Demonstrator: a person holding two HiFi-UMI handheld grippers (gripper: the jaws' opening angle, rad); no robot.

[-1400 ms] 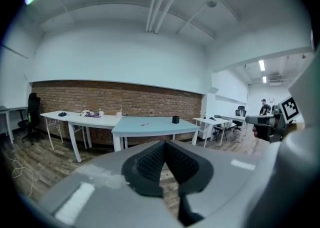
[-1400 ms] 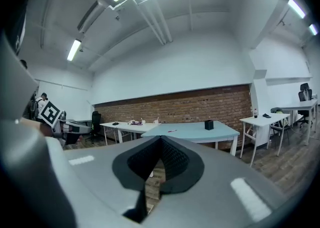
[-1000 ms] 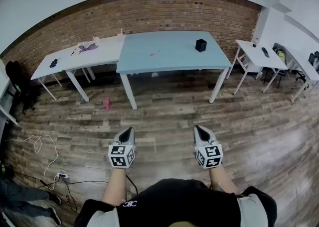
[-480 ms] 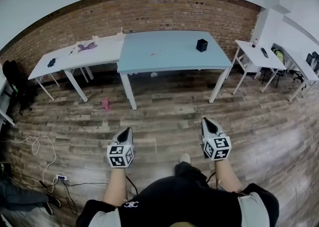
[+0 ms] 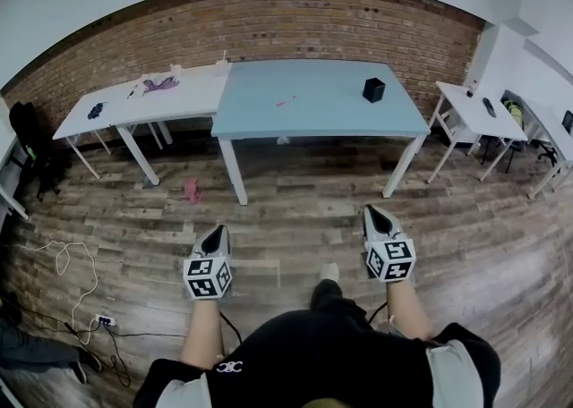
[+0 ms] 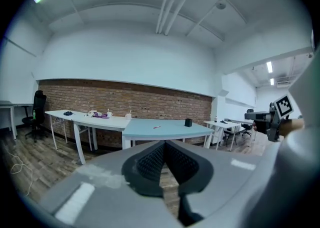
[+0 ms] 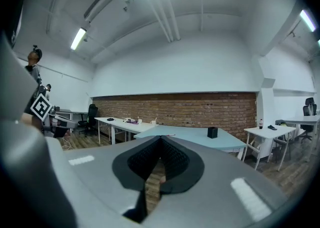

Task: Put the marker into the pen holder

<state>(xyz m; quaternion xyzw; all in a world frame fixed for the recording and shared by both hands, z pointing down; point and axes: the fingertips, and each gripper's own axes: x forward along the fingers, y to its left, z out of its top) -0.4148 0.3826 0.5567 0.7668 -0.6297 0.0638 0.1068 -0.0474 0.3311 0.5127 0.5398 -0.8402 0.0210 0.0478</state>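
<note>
The person is stepping closer to the blue table [image 5: 331, 106], carrying the left gripper [image 5: 215, 234] and right gripper [image 5: 375, 217] fully closed and empty, while the pink marker [image 5: 286, 101] is lying well ahead between them and the black pen holder [image 5: 373, 89] is standing straight ahead of the right one, so grasping is yet to begin.
</note>
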